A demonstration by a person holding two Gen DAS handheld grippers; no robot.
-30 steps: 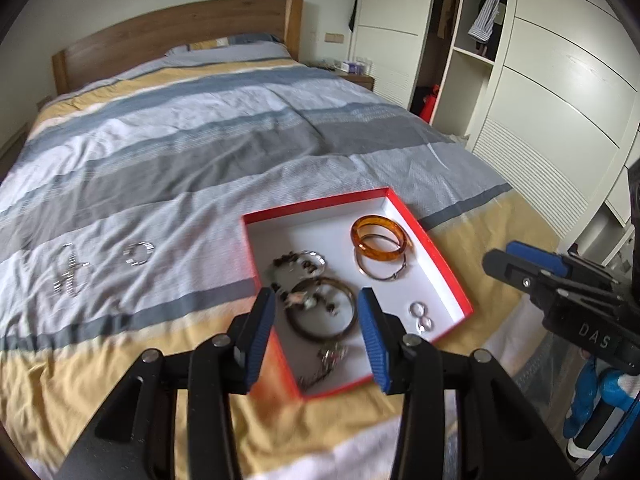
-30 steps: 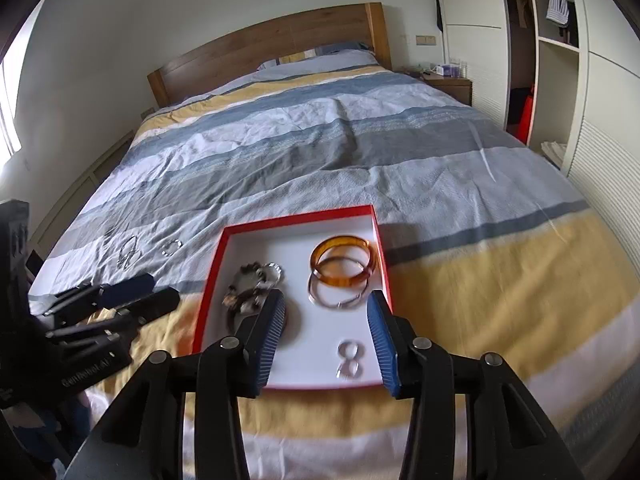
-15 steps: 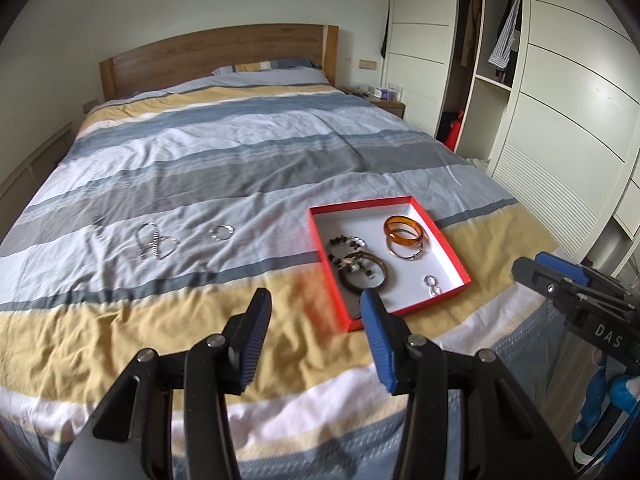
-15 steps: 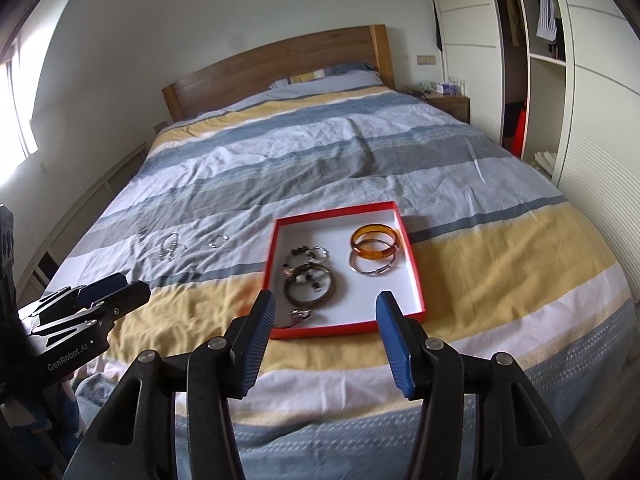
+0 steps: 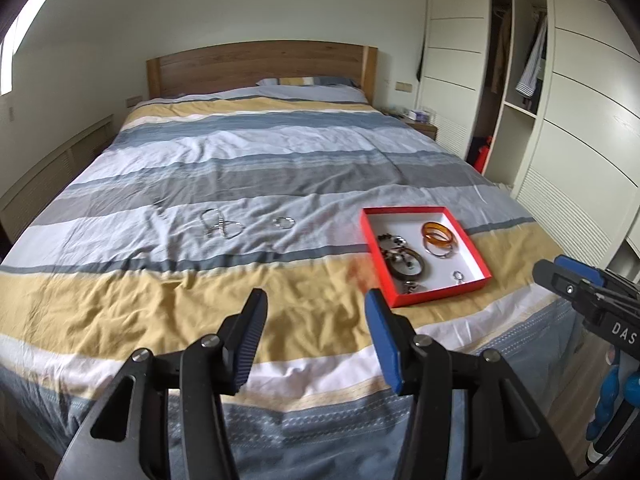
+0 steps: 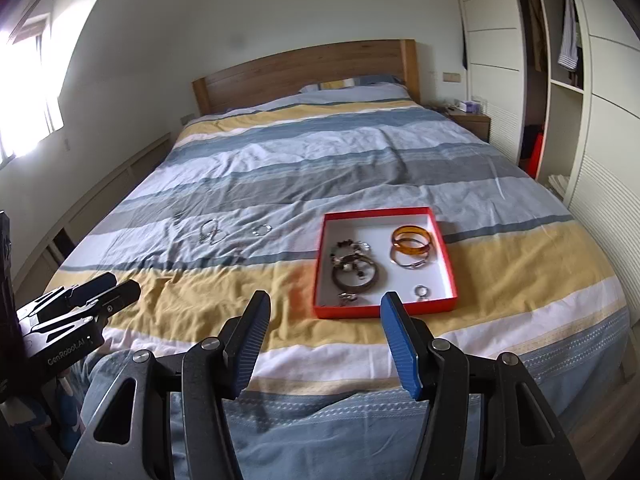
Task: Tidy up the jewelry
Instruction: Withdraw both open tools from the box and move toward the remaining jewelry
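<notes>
Left wrist view: our left claw (image 5: 316, 316) hangs over the foot of the bed (image 5: 120, 304), jaws apart and opening, nothing between them. Right wrist view: right claw (image 6: 324, 320) likewise empty, jaws wide and opening, above the bed's near edge.

Past the claws, on the yellow stripe, sits the red box (image 6: 448, 272), a shallow tray with white floor. Inside we count amber bangles (image 6: 412, 240), a dark bangle (image 6: 358, 276) tangled with beaded pieces, and small rings (image 6: 421, 292) at the near corner.

Farther out, well apart from the box on the pale stripes, loose pieces remain: a silver chain bracelet (image 5: 220, 224) and a small silver ring (image 5: 283, 222). So sorting looks unfinished.

Risks, as we judge them: the duvet is soft and creased, so pads closing on thin metal may pinch cloth instead, or press the ring into a fold. The chain could slip through and drop short of the box.
</notes>
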